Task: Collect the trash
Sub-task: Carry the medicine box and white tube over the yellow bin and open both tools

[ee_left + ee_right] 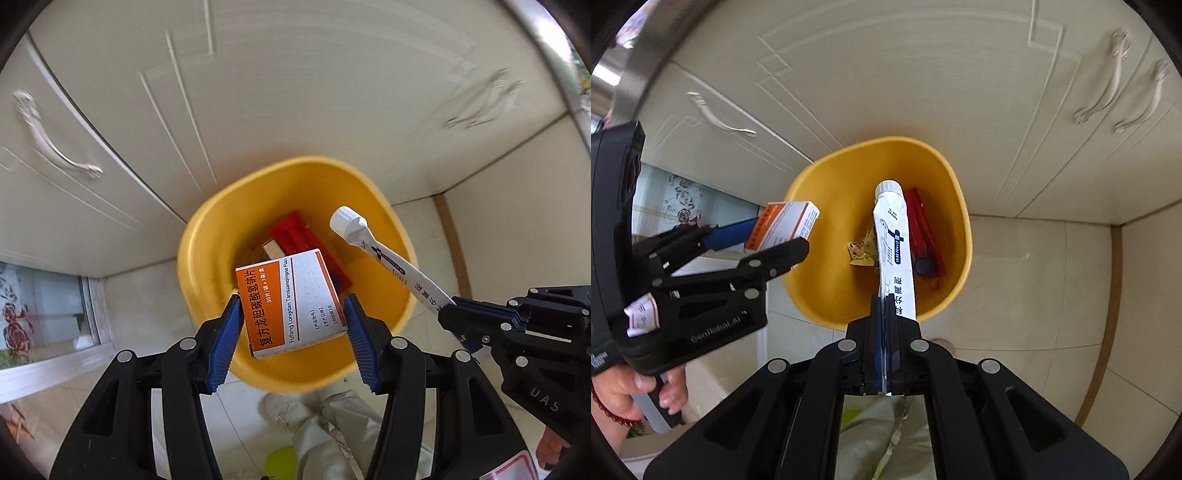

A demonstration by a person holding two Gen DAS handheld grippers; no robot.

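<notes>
The pale tiled floor (1027,280) carries a yellow bin (955,206).

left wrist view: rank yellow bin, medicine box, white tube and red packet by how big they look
1. yellow bin
2. medicine box
3. white tube, longer than the box but thinner, so nearly level
4. red packet, partly hidden; it lies deeper, so it may only look smallest

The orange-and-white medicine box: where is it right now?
In the left wrist view the medicine box sits between the left gripper's blue pads, held over the open yellow bin, with the white tube in the right gripper to its right.
</notes>
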